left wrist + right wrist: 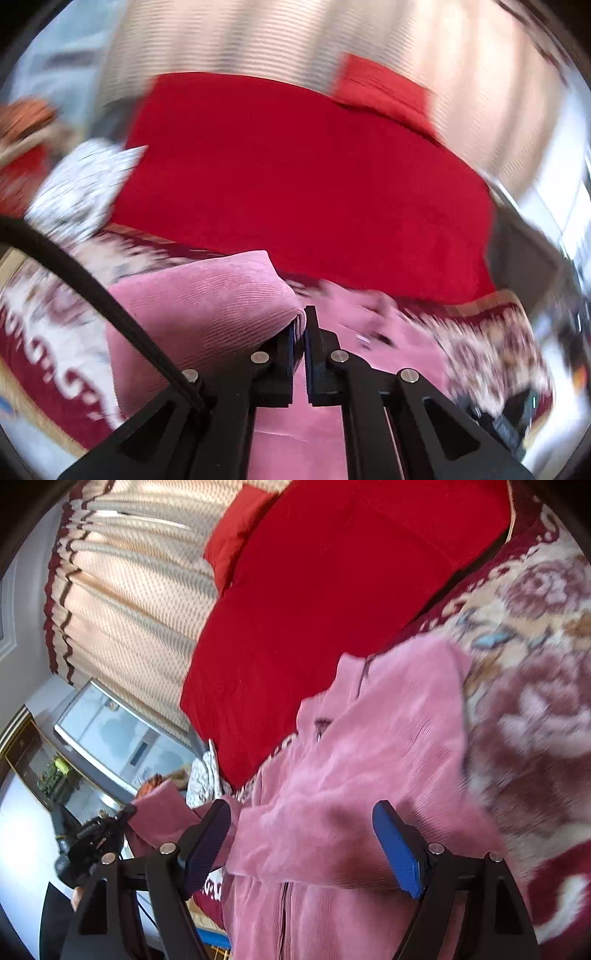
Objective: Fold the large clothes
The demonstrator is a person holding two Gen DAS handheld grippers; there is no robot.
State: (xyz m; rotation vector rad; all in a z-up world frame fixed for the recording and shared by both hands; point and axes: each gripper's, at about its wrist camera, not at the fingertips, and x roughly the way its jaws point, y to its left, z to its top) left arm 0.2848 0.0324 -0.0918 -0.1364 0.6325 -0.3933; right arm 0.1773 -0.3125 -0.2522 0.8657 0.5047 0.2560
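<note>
Left gripper [303,325] was clamped tight on the pink ribbed garment [207,295] in the left wrist view, jaws pressed together w/ a fold of cloth pinched at the tips. The cloth bunched up to the left of the fingers, looked like a sleeve or side panel lifted off the patterned bedspread [51,354]. Rest of the pink fabric lay flat below and to the right of the jaws. Behind it a big red blanket [303,177] covered the bed, red pillow [380,88] at the back, curtain [258,33] beyond. Heavy blur all round the edges, so detail was poor. A black cable [92,288] crossed the lower left.

Right wrist view: right gripper [306,834] stood wide apart, blue pads [399,849] either side of a fold of the pink garment, not pressing on it as far as I could tell. The garment sprawled over the bedspread, zip [284,904] running down the front near the bottom, collar end toward the red blanket. The left gripper showed at lower left w/ pink cloth trailing from it.

Step in hand, prob: left side being carried across for the first fold. Next move needs the right jaws to close on the cloth or pin it, so the body doesn't drag while the left lays its piece over.
</note>
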